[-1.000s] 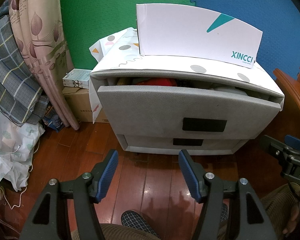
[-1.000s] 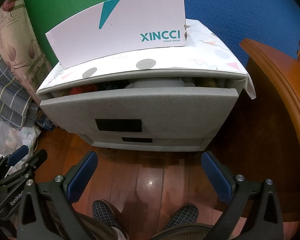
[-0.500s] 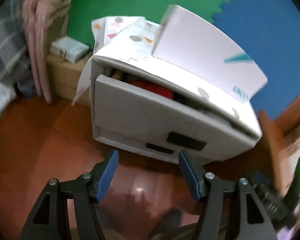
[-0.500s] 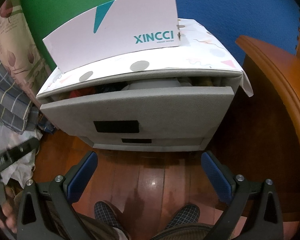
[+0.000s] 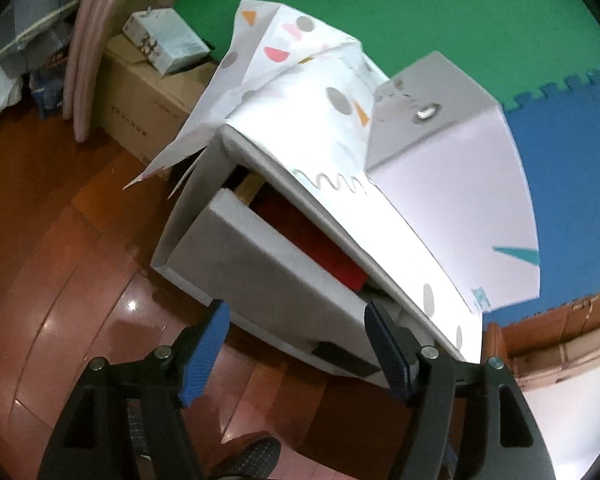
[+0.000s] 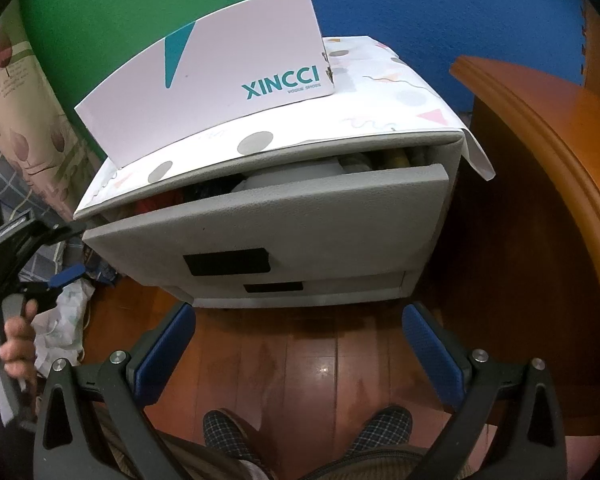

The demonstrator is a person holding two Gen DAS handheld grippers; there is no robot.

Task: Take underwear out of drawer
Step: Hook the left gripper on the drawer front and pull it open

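While both grippers hang above the wooden floor [image 6: 320, 364], the grey drawer unit [image 6: 452, 160] stands as follows. Upper drawer [image 6: 284, 216]: pulled partly out, packed with folded clothing; a red piece [image 5: 324, 248] at its left end, dark, white and yellowish pieces toward the right; which of these is underwear cannot be told. Lower drawer [image 6: 300, 288]: shut, contents hidden. On top: patterned paper [image 6: 380, 112] and a white XINCCI shoe box [image 6: 220, 68]. Left gripper [image 5: 296, 348]: jaws have just been widening, nothing between them, close before the upper drawer's front. Right gripper [image 6: 300, 356]: spread wide, empty, short of the unit.
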